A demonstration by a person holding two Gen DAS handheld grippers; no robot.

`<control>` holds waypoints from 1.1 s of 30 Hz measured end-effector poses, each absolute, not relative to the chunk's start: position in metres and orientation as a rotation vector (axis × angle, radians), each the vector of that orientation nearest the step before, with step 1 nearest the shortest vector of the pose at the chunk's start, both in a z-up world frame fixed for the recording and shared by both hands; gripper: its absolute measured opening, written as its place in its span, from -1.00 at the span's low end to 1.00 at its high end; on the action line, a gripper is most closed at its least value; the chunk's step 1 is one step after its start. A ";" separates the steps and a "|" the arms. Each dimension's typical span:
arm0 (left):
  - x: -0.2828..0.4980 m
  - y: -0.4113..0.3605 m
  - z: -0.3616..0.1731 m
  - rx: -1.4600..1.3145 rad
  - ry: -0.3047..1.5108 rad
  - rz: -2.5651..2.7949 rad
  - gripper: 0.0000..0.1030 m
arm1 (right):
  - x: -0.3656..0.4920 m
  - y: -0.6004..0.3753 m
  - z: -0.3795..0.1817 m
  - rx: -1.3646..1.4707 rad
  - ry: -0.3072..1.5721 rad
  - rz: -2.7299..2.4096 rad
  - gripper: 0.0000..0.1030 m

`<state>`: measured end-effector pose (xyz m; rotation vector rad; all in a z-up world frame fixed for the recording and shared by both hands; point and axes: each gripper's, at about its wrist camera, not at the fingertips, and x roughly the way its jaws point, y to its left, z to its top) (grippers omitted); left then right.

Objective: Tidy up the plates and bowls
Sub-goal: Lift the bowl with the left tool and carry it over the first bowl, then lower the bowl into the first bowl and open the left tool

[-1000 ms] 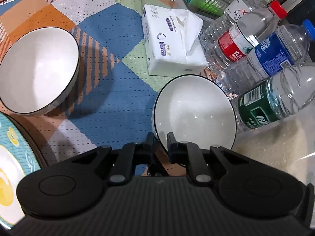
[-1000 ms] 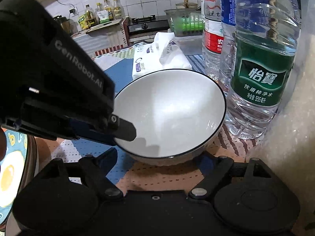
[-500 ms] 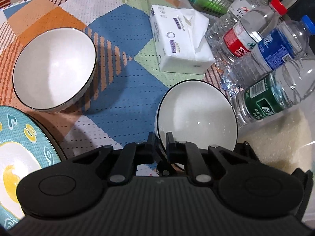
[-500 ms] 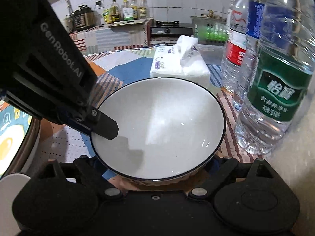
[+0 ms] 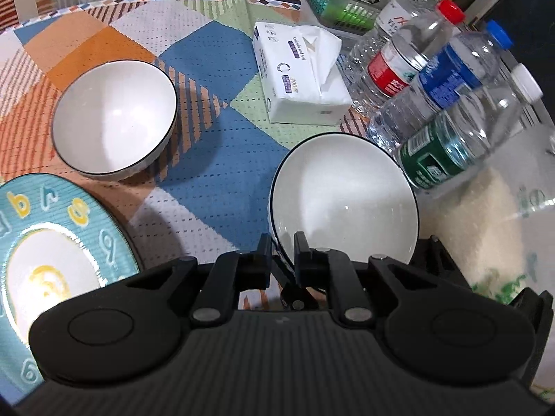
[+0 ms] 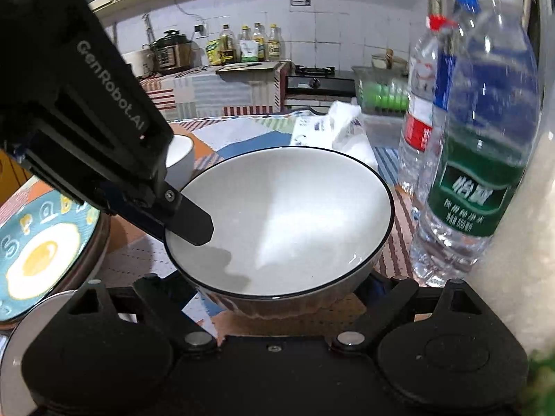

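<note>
Bowl gripped, stacking not yet done
The left tool (image 5: 281, 254) pinched the near bowl's (image 5: 343, 201) rim; the right tool (image 6: 274, 298) stood open. The far bowl (image 5: 114, 118) and plate (image 5: 52, 242) sat apart.

On the desk (image 5: 215, 159), one bowl (image 5: 114, 118) sits far left, another bowl (image 5: 343, 204) near right. A plate (image 5: 52, 242) lies near left, bottles (image 5: 447, 138) right, tissues (image 5: 298, 72) behind.

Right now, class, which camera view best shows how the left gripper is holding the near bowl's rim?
The right wrist view: the left gripper's finger lies inside the bowl, seen side-on. In the left wrist view, the left gripper straddles the bowl's rim, but its own body blocks much.
</note>
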<state>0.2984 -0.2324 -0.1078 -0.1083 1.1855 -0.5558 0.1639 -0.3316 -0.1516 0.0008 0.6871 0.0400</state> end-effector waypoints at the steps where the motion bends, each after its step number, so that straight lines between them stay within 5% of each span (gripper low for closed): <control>1: 0.296 -0.231 -0.105 -0.105 1.187 -0.557 -0.79 | 0.161 -0.330 -0.149 -0.005 0.683 0.043 0.82; 20: 0.227 -0.182 -0.018 -0.002 1.195 -0.609 -0.77 | 0.096 -0.289 -0.064 -0.079 0.630 0.134 0.82; 33: 0.194 -0.155 -0.049 -0.026 1.269 -0.629 -0.76 | 0.063 -0.275 -0.064 -0.100 0.699 0.246 0.82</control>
